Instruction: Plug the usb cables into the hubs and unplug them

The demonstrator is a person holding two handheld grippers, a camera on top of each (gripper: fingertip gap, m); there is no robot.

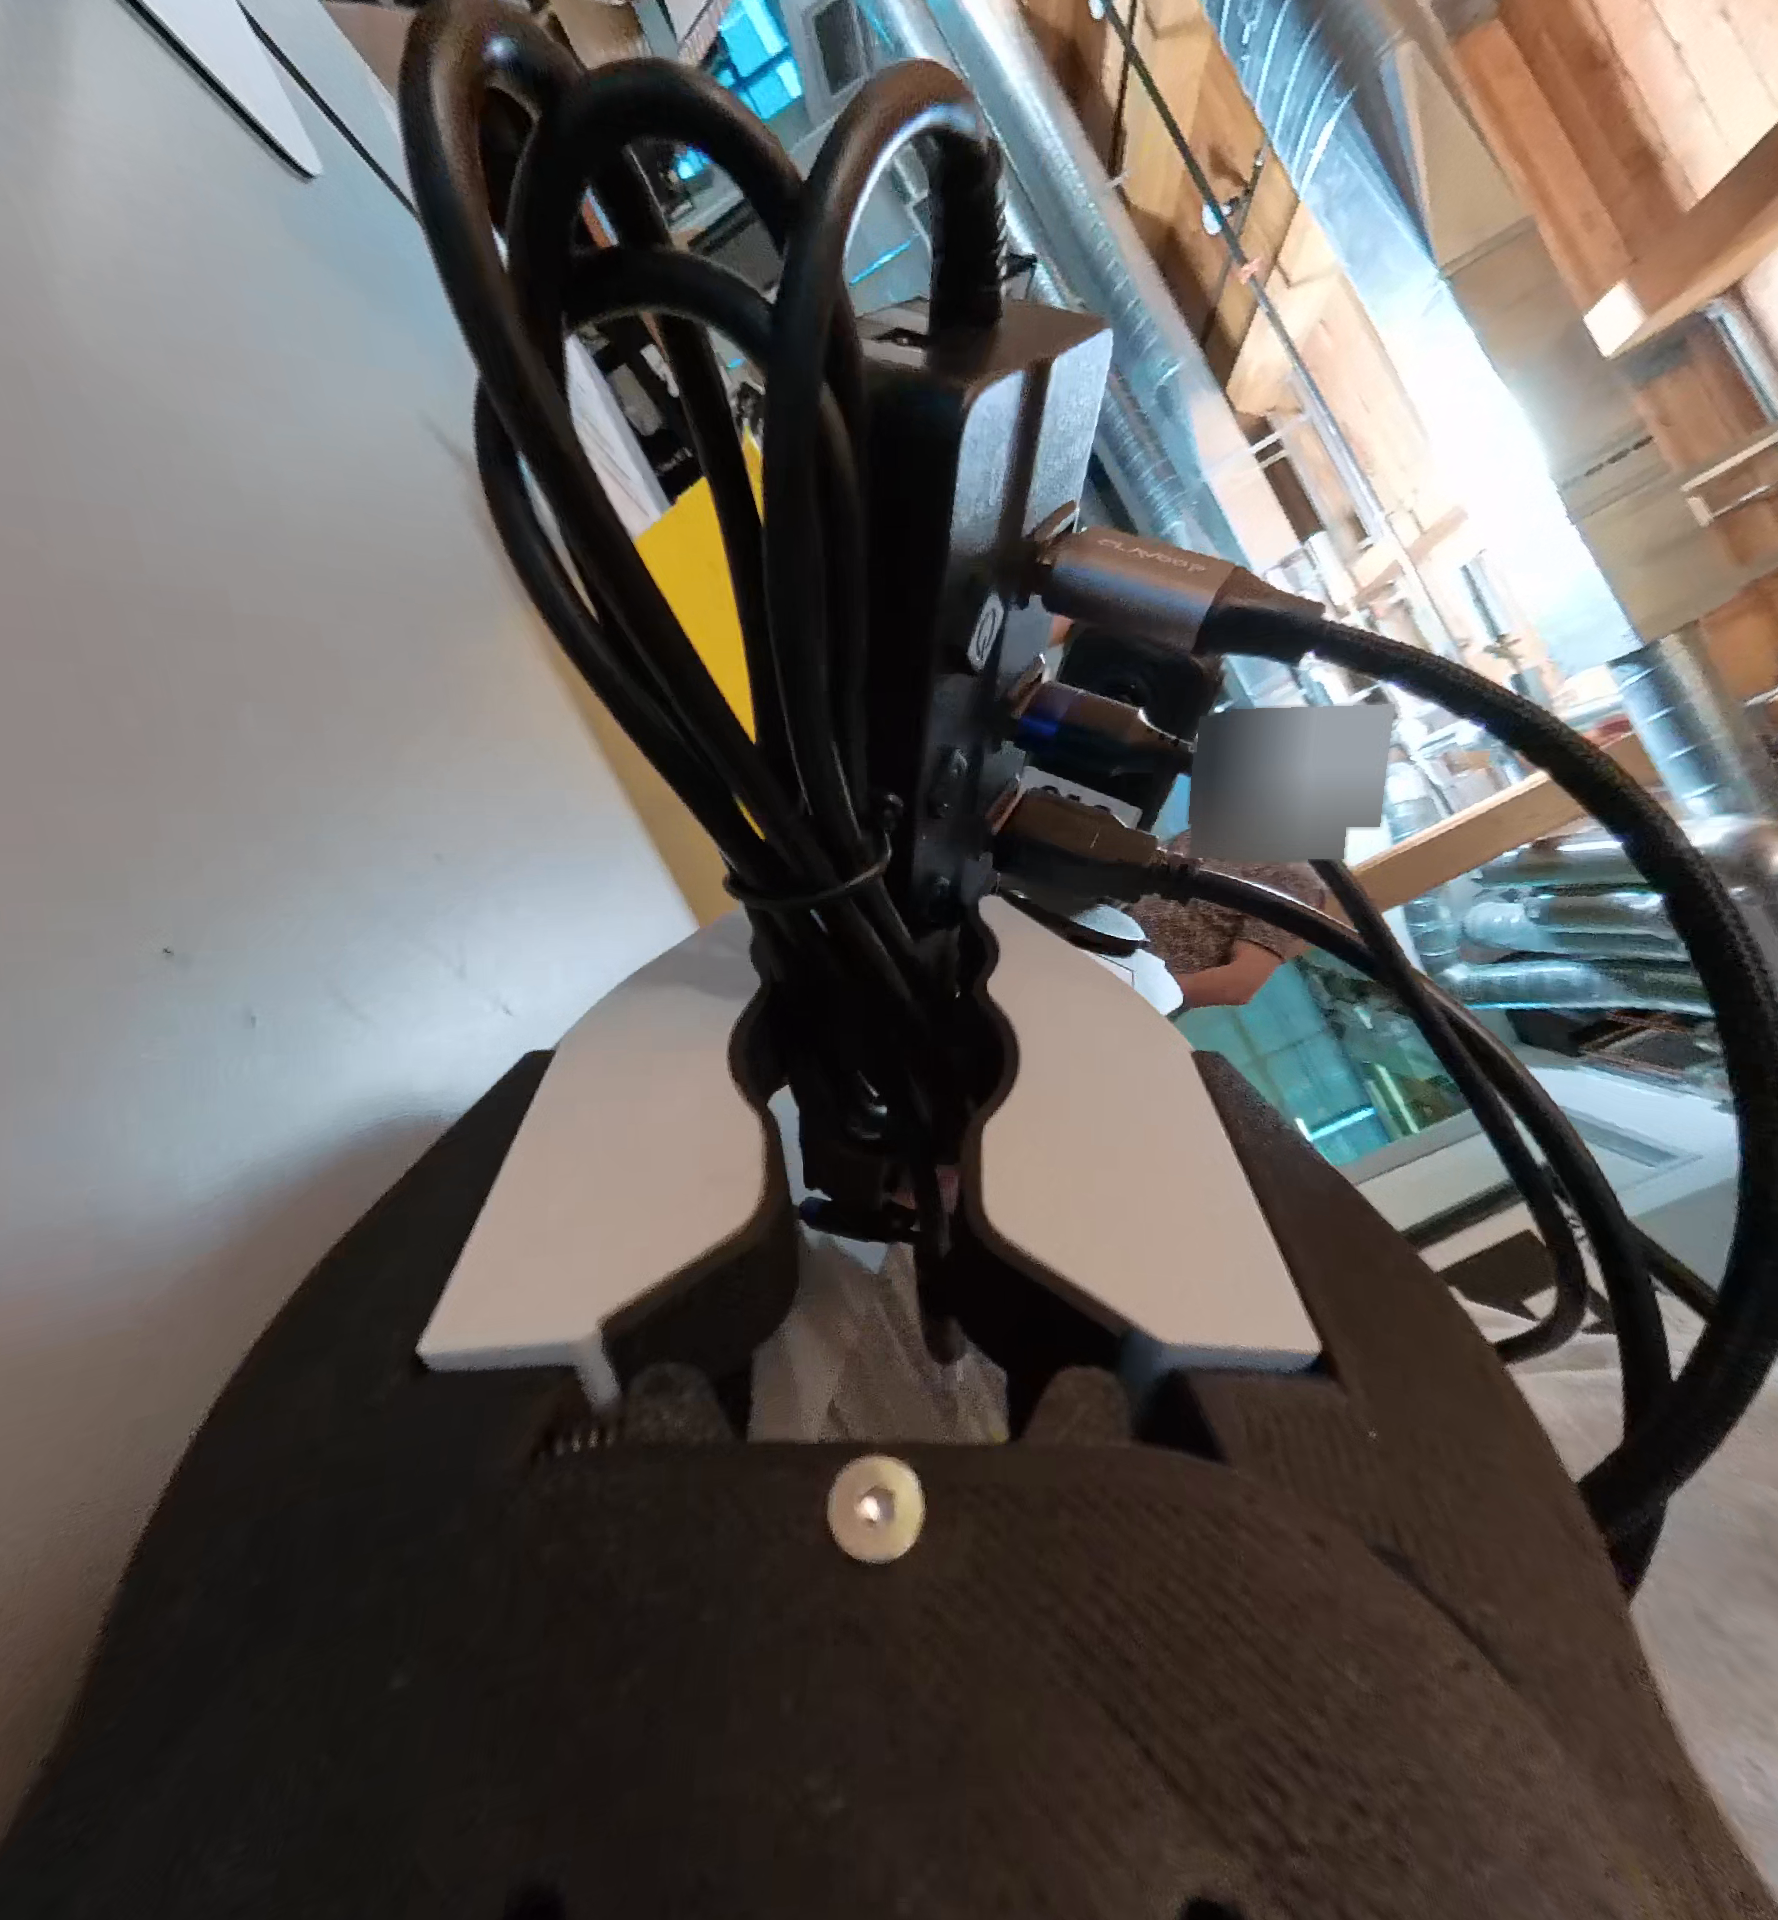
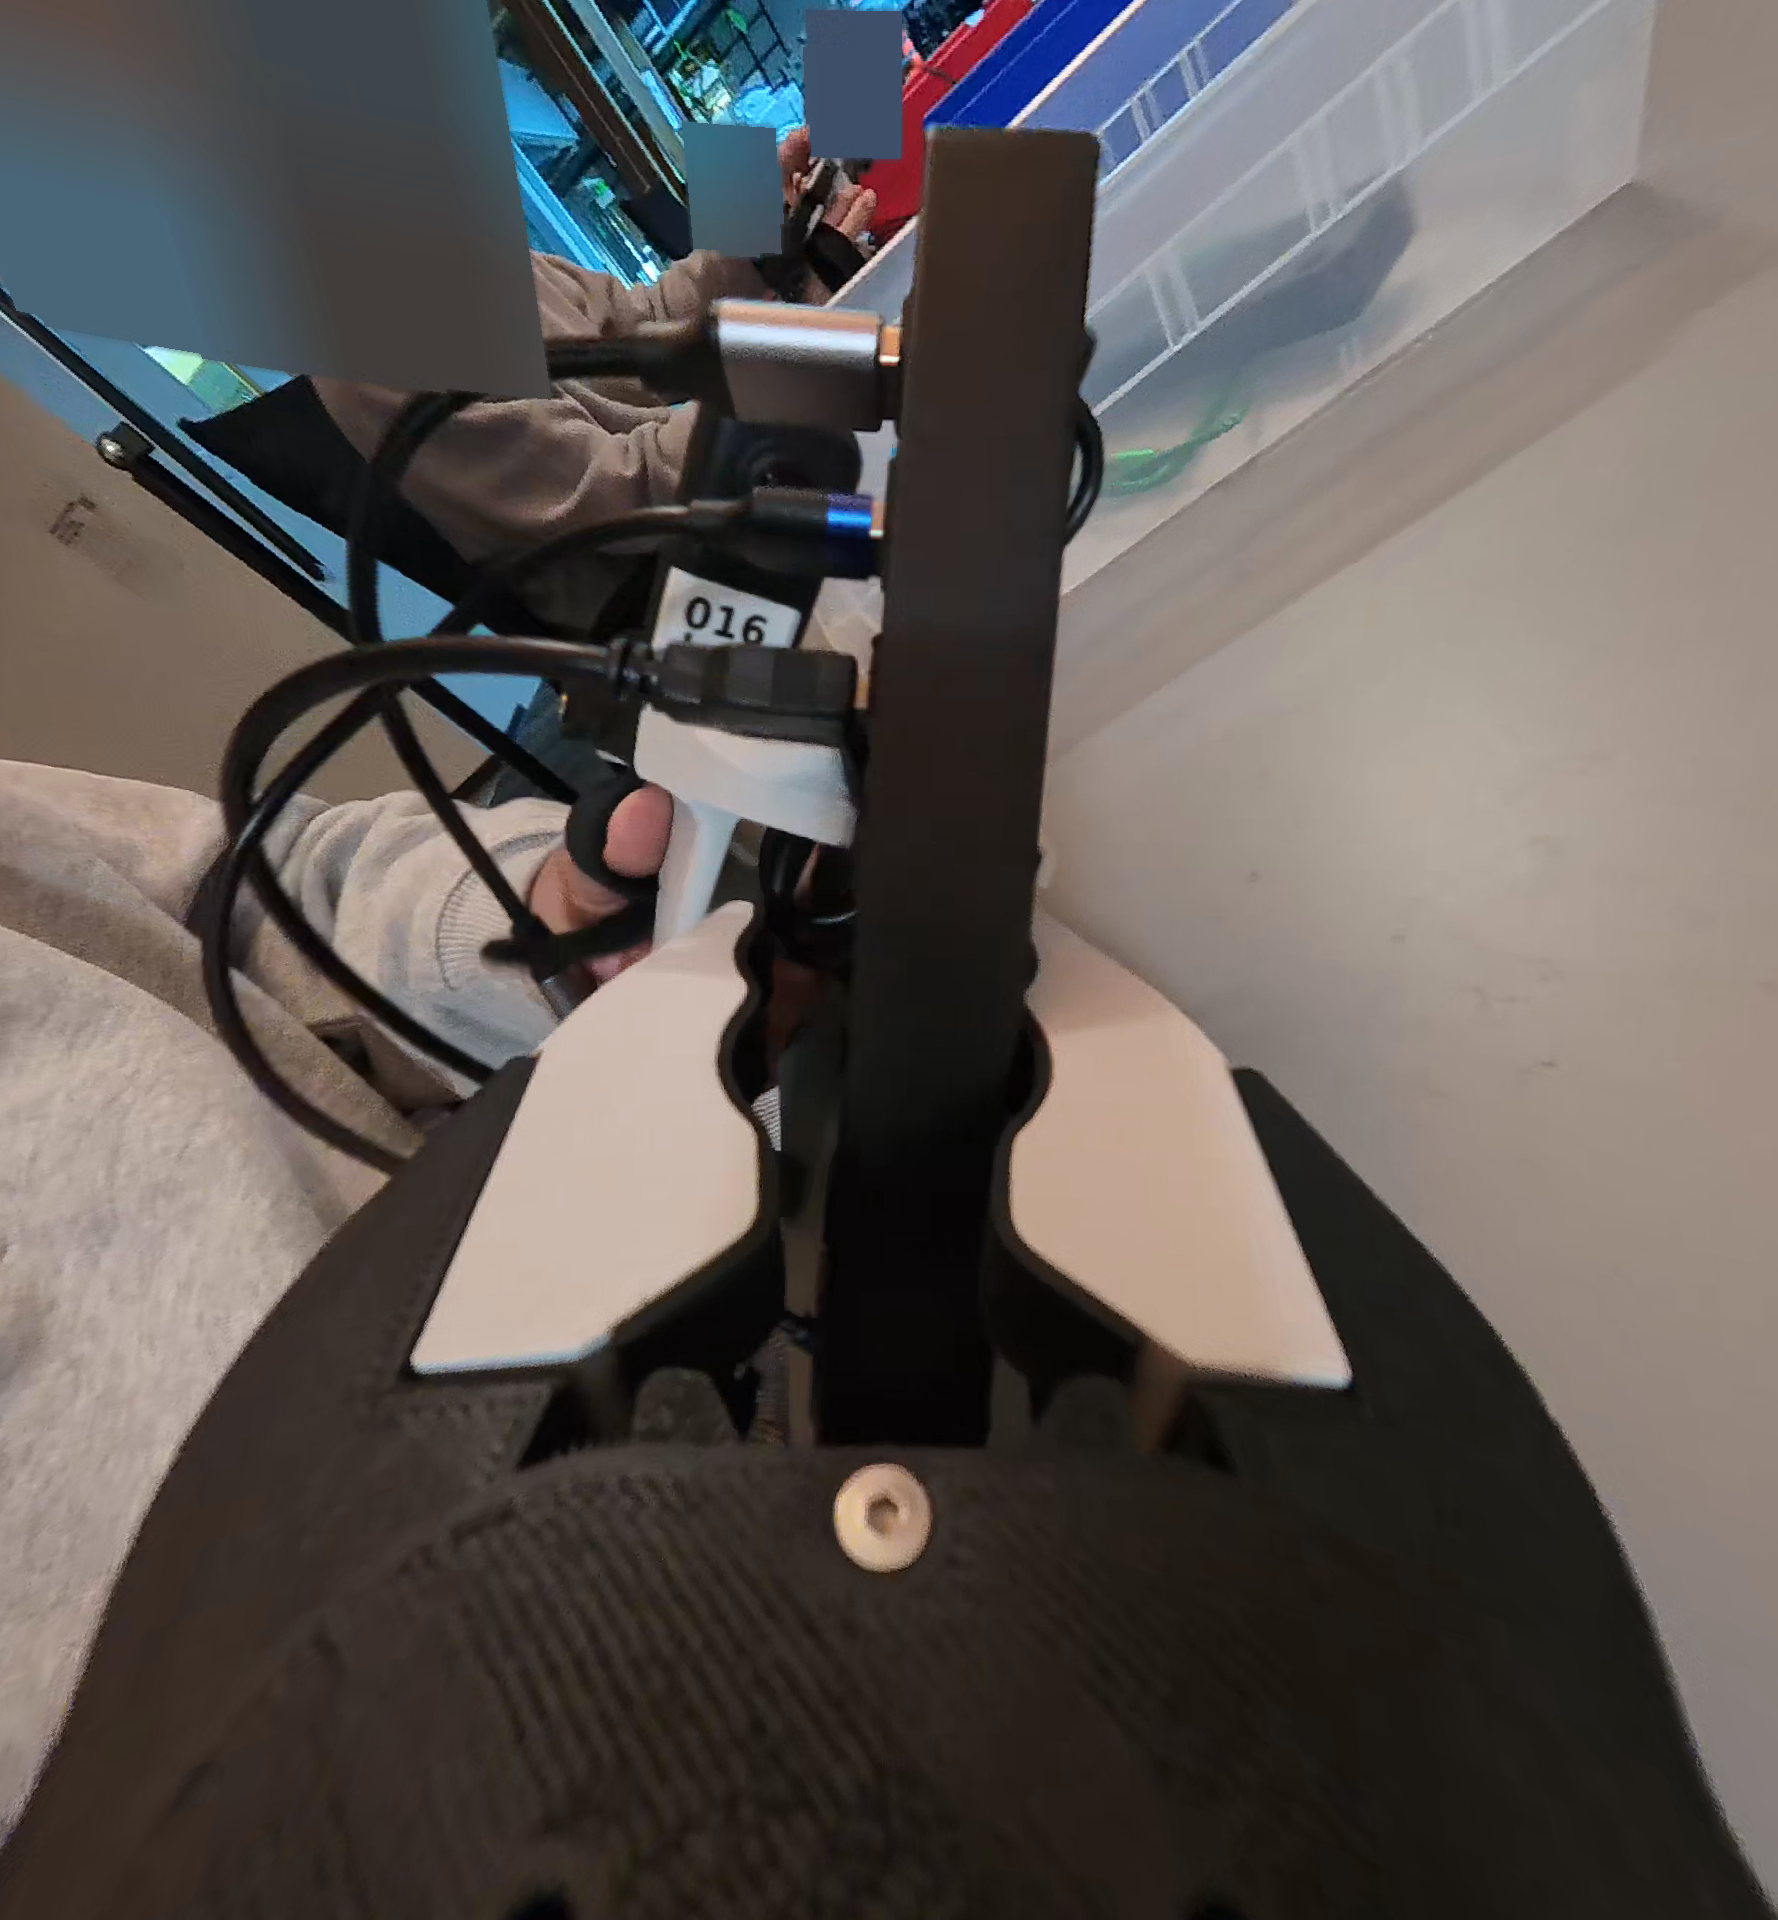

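A black USB hub (image 2: pixel 978 623) stands upright between the fingers of my right gripper (image 2: pixel 895 997), which is shut on its lower end. Three plugs sit in its left side: a grey one (image 2: pixel 802 358), a blue-ringed one (image 2: pixel 823 514) and a black one (image 2: pixel 750 675). In the left wrist view the hub (image 1: pixel 978 582) shows the same grey (image 1: pixel 1134 582), blue-ringed (image 1: pixel 1082 717) and black (image 1: pixel 1061 842) plugs. My left gripper (image 1: pixel 869 997) is shut on a tied bundle of black cable (image 1: pixel 656 499) beside the hub's lower end. Its white finger (image 2: pixel 750 769) shows behind the hub.
A white surface (image 2: pixel 1436 831) lies to the right, with clear plastic bins (image 2: pixel 1280 260) at its far side. A person's grey sleeve (image 2: pixel 85 1039) and hand (image 2: pixel 615 842) are at left. Loose black cables (image 1: pixel 1695 1039) loop to the right. A yellow object (image 1: pixel 698 582) stands behind. The tips of both grippers are at nearly the same place.
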